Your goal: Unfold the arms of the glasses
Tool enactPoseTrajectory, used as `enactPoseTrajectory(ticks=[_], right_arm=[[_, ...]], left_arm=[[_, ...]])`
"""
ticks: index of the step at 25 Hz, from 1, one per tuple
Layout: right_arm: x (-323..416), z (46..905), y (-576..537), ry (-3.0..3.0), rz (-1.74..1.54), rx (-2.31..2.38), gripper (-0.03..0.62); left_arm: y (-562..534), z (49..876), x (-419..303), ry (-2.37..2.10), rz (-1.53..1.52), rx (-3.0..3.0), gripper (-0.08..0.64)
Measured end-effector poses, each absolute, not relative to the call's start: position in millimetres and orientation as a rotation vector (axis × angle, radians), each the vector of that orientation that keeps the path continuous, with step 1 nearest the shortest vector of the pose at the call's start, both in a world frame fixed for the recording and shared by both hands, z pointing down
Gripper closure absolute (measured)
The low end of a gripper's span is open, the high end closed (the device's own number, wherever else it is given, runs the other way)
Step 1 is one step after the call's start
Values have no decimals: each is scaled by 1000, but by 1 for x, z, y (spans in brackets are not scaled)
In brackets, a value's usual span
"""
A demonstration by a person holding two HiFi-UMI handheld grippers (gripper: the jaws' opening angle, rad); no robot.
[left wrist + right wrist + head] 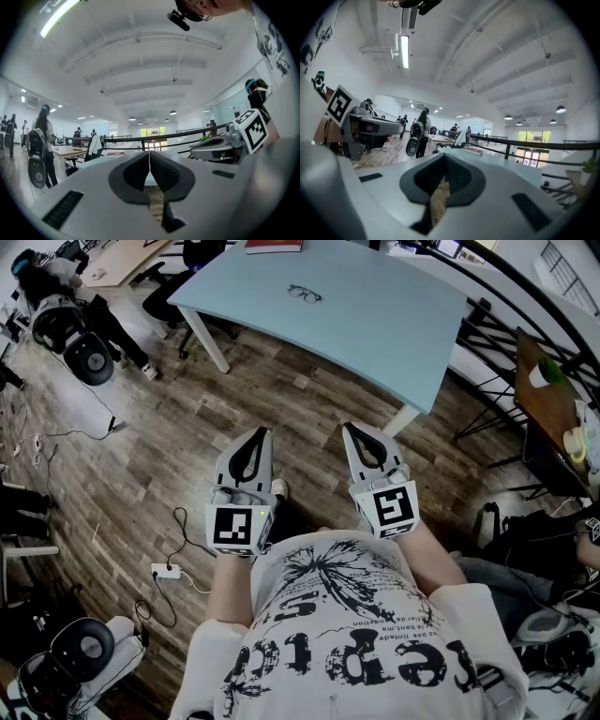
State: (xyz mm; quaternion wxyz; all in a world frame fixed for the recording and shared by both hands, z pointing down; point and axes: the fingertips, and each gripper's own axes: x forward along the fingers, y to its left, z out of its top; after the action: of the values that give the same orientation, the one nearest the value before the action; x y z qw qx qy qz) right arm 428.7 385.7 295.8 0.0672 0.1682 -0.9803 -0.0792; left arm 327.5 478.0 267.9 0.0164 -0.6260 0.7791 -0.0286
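Wood-floored office, light-blue bench [394,329] ahead. Glasses [305,293] lie on its far part, well apart from both grippers. Left gripper [260,435] and right gripper [348,428] sit side by side over the floor, jaws pressed together, both empty.

The glasses [305,293] lie near the blue table's [375,334] far edge. The left gripper [262,432] and right gripper [349,427] hover before its near edge, jaws together.
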Motion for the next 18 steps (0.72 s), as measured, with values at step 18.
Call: enactPoseTrajectory(ticks=[18], right_arm=[[353,338,334,-2884,-143,526,581]], left_arm=[[435,308,245,2491,-110,-2000,538]])
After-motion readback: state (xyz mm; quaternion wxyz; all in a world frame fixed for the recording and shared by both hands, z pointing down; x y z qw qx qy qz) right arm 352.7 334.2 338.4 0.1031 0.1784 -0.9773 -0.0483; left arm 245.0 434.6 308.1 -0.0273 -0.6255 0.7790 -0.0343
